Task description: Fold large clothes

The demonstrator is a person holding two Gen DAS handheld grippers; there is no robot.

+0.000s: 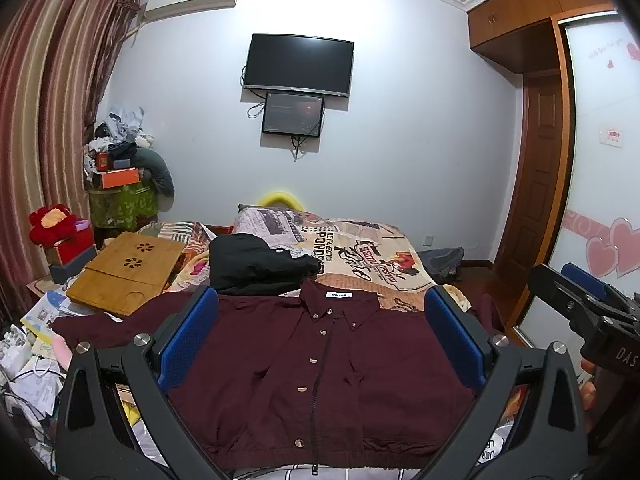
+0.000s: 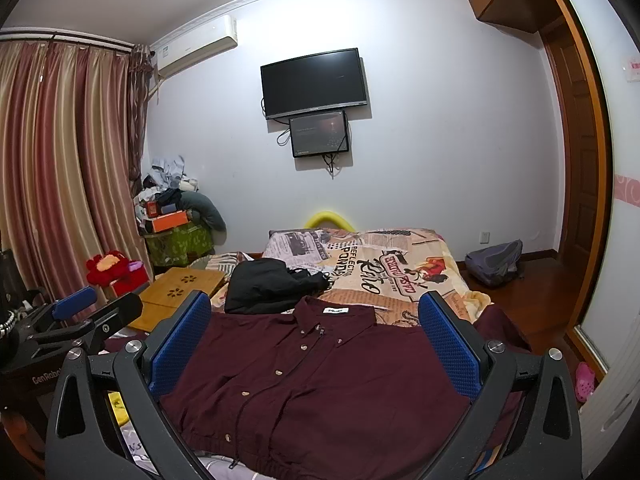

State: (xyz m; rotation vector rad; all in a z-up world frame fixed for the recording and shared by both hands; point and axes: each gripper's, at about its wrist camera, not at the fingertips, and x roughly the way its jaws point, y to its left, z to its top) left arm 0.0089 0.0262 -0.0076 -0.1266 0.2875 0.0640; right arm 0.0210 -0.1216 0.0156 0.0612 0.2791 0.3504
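Spread flat, front up, on the patchwork-print bedspread [image 1: 360, 256]: a dark maroon button-front shirt [image 1: 320, 376] with small round buttons and a white neck label, collar toward the far wall, elastic hem toward the cameras. Sleeves flung out to both sides; the one on the shirt's far right side draped off the bed edge.

Just beyond the collar, touching or nearly touching it: a crumpled black garment [image 1: 256, 264]. Left of the shirt, beside the black garment: a light bamboo lap tray [image 1: 128, 272] with flower-shaped cut-outs, tilted over loose papers. Further left of the shirt, near the striped curtains: a red plush toy [image 1: 52, 224].

Above the shirt, not touching it: left gripper [image 1: 322, 340], blue-padded fingers [image 1: 188, 340] spread wide, nothing between them. Same for the right gripper [image 2: 316, 344], blue pads [image 2: 450, 348] set wide apart, holding nothing, hovering over the shirt's front. Each gripper visible at the edge of the other's view, roughly level and side by side.

Beyond the shirt, on the pale wall: a black flat television [image 2: 314, 82] with a smaller dark screen [image 2: 319, 136] hung just beneath it. Right of the shirt, on the wooden floor by the wall: a grey backpack [image 2: 496, 264].
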